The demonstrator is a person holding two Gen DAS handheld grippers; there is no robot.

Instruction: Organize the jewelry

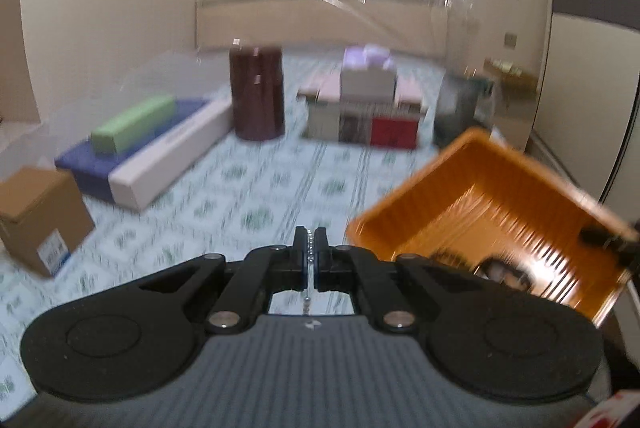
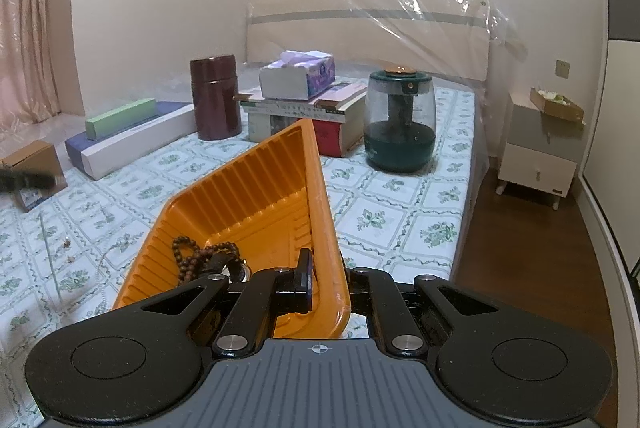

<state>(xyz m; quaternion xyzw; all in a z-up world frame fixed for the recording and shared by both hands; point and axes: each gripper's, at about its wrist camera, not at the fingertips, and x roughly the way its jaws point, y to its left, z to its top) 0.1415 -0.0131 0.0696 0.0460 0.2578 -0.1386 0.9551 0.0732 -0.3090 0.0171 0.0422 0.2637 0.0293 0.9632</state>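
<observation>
Grippers at work over patterned bedspread [image 2: 384,220]: left gripper [image 1: 310,248] pinches silver chain [image 1: 309,252]; right gripper [image 2: 320,276] clamps near rim of orange tray [image 2: 256,195], w/ beads [image 2: 200,256] inside, near-left corner.

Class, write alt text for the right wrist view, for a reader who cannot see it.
The right gripper clamps the rim of a tilted orange tray above a patterned bedspread. Brown prayer beads lie in the tray. Behind stand a maroon canister, stacked books and a green humidifier.
</observation>
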